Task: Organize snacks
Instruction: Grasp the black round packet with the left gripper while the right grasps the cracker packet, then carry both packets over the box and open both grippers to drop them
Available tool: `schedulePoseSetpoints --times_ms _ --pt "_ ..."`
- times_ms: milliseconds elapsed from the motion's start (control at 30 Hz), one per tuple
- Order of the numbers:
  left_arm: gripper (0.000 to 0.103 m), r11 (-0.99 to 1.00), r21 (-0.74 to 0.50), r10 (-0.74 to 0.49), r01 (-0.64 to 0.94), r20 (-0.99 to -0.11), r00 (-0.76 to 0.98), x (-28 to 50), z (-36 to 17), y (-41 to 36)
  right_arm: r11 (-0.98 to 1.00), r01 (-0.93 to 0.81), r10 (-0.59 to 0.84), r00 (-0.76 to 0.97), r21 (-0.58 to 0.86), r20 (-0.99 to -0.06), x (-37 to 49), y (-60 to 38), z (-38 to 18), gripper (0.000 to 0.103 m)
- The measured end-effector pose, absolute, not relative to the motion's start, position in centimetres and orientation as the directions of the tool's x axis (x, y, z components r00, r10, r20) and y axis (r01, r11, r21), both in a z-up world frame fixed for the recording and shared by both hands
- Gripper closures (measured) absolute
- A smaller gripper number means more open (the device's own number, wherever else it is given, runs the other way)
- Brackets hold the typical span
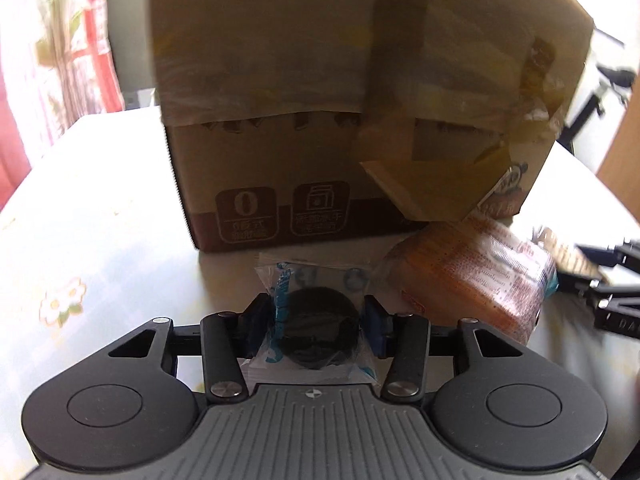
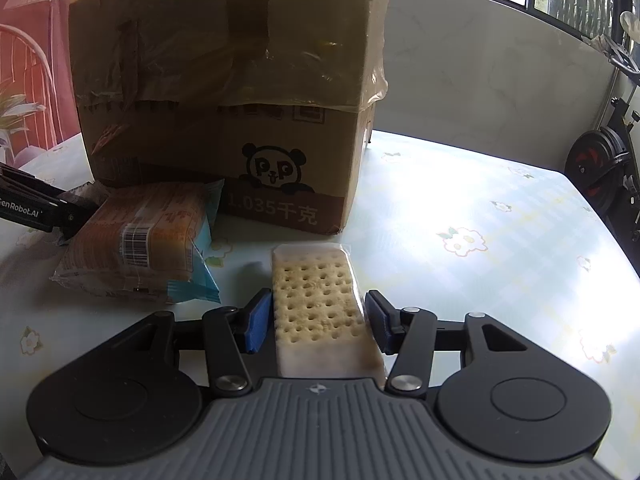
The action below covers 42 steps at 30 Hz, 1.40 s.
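Floral tablecloth (image 2: 500, 216) under cardboard box (image 2: 224, 92). Left gripper (image 1: 318, 320) pinches dark round cookie packet (image 1: 316, 330). Right gripper (image 2: 316, 322) pinches cracker packet (image 2: 320, 304); orange snack bag (image 2: 140, 240) at its 10 o'clock, beside box.

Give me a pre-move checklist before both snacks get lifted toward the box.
1. Left gripper pads against the dark round cookie pack: ok.
2. Right gripper closed on the cracker pack: cannot tell; a gap shows at the left pad.
3. Cardboard box open on top: cannot tell, top out of view.
4. Orange snack bag clear of both grips: ok.
5. Table beside box free: ok.
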<state>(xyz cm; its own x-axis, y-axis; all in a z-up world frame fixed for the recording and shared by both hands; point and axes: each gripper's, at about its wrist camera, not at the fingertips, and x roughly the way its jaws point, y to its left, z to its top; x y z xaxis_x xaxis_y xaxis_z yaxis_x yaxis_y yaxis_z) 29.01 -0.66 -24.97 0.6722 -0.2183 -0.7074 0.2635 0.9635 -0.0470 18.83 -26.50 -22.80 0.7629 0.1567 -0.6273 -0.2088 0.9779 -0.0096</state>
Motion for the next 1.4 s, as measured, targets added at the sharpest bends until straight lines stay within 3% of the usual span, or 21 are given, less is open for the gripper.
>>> schedulePoseSetpoints --times_ms 300,567,800,1100,1300,1400 --pt "0.053 0.963 -0.165 -0.270 0.214 -0.641 0.719 26.1 -23.0 1.6 0.978 -0.208 0.174 0.757 0.020 -0.630 19.1 -27.0 -22.9 0.050" --pt "0.053 0.957 -0.164 -0.290 0.241 -0.606 0.740 24.3 -21.4 1.6 0.972 -0.229 0.208 0.753 0.048 -0.625 18.5 -27.4 -22.5 0.053" --pt "0.053 0.955 -0.138 -0.294 0.262 -0.550 0.782 23.2 -18.5 1.7 0.966 -0.216 0.259 0.810 0.142 -0.526 16.2 -29.3 -19.3 0.053" --pt "0.053 0.951 -0.056 -0.304 0.305 -0.371 0.878 23.1 -10.1 1.3 0.937 -0.341 0.346 0.883 0.072 -0.318 15.0 -29.0 -10.2 0.053" --pt "0.053 0.946 -0.019 -0.312 0.324 -0.319 0.895 27.3 -5.3 -0.2 0.919 -0.386 0.394 0.892 0.078 -0.222 19.9 -28.3 -4.1 0.053" --pt "0.053 0.953 0.033 -0.274 0.302 -0.333 0.902 30.6 -4.2 -1.8 0.919 -0.381 0.394 0.890 0.101 -0.228 24.7 -27.1 -2.2 0.053"
